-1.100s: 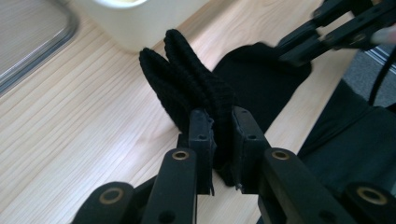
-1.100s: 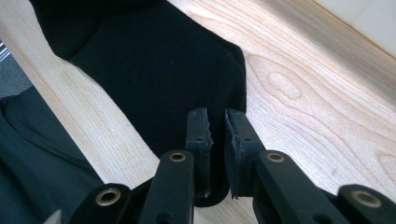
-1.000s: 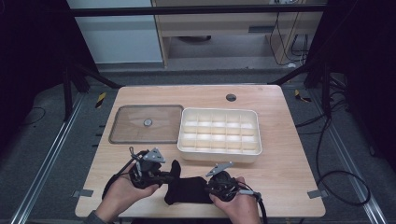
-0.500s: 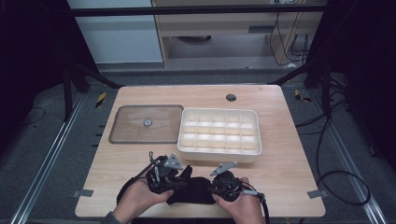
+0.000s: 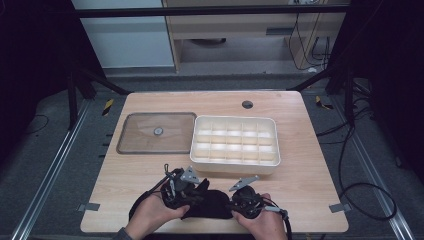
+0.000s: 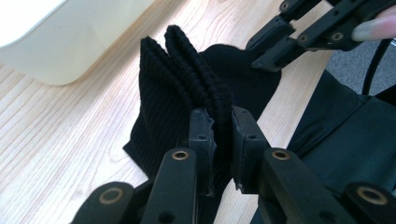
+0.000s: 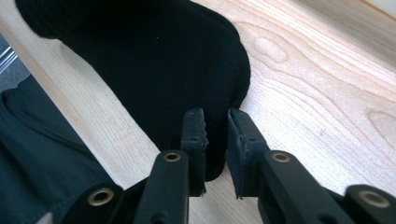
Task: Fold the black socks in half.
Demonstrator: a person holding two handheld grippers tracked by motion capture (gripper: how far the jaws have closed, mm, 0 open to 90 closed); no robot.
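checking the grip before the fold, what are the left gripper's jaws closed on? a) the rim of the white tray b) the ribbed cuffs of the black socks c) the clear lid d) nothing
b: in the left gripper view the left gripper pinches the ribbed cuffs of the black socks, apart from the white tray and the clear lid.

table (image 5: 310,190): wood | lid (image 5: 157,132): flat, rear left | tray (image 5: 235,146): white, gridded, just right of lid | sock (image 5: 207,204): black, near front edge | left gripper (image 5: 192,197), right gripper (image 5: 231,204): at either end of sock
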